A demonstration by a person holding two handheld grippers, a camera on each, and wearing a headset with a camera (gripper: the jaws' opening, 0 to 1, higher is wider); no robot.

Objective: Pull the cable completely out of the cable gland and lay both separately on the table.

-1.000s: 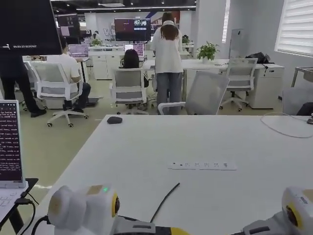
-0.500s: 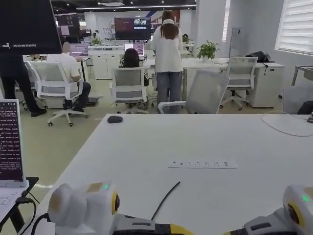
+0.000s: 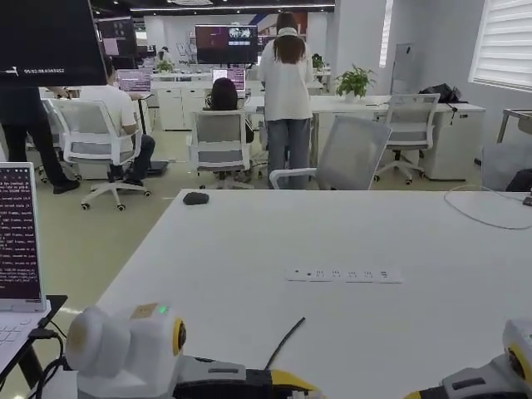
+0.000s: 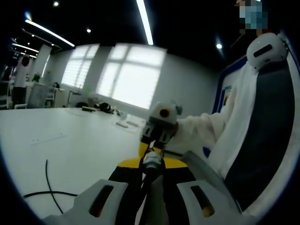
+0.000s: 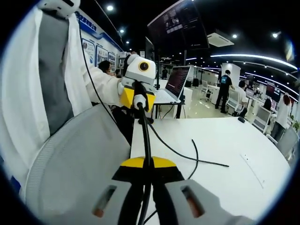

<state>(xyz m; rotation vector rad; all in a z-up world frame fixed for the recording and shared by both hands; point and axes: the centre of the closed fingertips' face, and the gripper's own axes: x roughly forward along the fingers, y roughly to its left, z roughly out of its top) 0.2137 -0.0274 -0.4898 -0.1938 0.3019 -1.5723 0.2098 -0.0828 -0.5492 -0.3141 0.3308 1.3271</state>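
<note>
A: The white table (image 3: 249,249) stretches wide across an open office, and a power strip (image 3: 342,274) lies flat on it. What surrounds the strip?

B: Beyond the strip, toward the table's far left corner, sits a dark mouse (image 3: 195,198). Further behind are office chairs (image 3: 218,141), people (image 3: 284,83) at desks, a potted plant (image 3: 355,83) and a wall screen (image 3: 226,43). To the right of the strip a pale cord (image 3: 486,214) loops on the table.

A: And the cable?

B: One end of the black cable (image 3: 285,341) lies on the table, nearer the person than the strip. In the right gripper view it leaves the table and passes through the cable gland (image 5: 139,101).

A: The grippers?

B: Both are on the person's side of the strip, off the table's near edge. The left gripper (image 4: 149,176) is clenched on the gland. The right gripper (image 5: 145,176) pinches the cable, which runs straight between them.
</note>
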